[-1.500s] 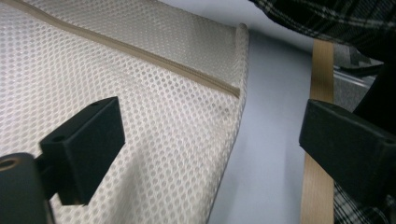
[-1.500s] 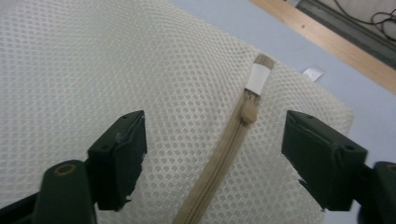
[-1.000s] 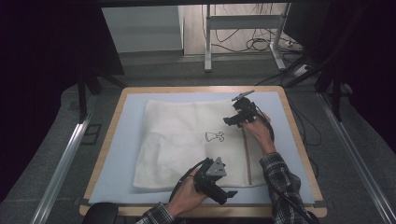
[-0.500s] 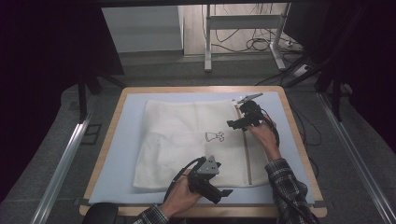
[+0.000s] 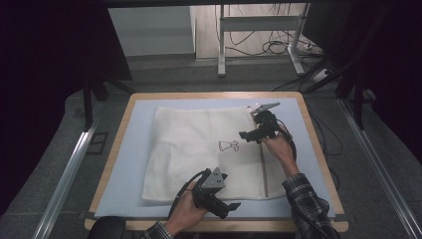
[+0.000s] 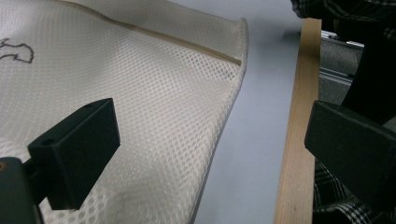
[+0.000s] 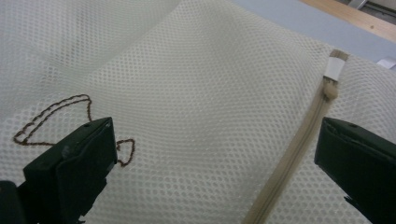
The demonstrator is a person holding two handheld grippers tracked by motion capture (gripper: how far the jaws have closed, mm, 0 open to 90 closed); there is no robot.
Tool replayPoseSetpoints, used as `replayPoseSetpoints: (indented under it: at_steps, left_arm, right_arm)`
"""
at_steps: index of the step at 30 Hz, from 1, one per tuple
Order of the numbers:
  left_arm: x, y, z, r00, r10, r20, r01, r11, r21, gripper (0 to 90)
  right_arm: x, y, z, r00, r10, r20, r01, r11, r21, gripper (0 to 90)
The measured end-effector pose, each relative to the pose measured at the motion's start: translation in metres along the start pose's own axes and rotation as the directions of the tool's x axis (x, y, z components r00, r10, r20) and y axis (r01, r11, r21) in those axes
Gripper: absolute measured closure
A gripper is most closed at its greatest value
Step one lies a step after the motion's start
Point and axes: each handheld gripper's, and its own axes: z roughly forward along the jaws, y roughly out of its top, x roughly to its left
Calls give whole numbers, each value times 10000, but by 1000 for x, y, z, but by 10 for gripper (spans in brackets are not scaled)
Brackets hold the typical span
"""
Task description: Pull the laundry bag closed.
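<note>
Hovering open tongs (image 5: 222, 205) over mesh bag (image 5: 199, 144)

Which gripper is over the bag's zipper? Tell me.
The right gripper: it hovers over the mesh bag, jaws open around the beige zipper beside the brown embroidery. The left gripper sits at the bag's near edge.

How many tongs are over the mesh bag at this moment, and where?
2. The left tongs sit at the mesh bag's near edge, jaws open; the right tongs hover by the zipper near the far right corner, jaws open.
</note>
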Motion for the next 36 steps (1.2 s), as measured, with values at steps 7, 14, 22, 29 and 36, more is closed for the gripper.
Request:
replayPoseSetpoints:
  at_steps: [7, 14, 22, 29, 36]
  left_arm:
    - [3, -5, -8, 9999, -130, -102, 130, 9999, -34, 34]
    - [4, -8, -14, 9996, -120, -236, 118, 9999, -86, 34]
    - [4, -11, -19, 9996, -102, -275, 102, 9999, -4, 34]
    - [8, -12, -29, 9989, -140, -437, 136, 9999, -76, 35]
    - [9, -15, -34, 9984, -260, -497, 256, 9996, -94, 37]
  right_arm:
    - [9, -3, -3, 9998, -158, -116, 160, 9998, 134, 0]
    - [23, -7, -7, 9988, -378, -311, 382, 9992, 116, 0]
    - [31, -12, -13, 9980, -550, -312, 546, 9984, -118, 0]
    - [37, -16, -25, 9976, -594, -368, 579, 9975, -400, 0]
    - [45, -20, -39, 9969, -709, -336, 688, 9958, -597, 0]
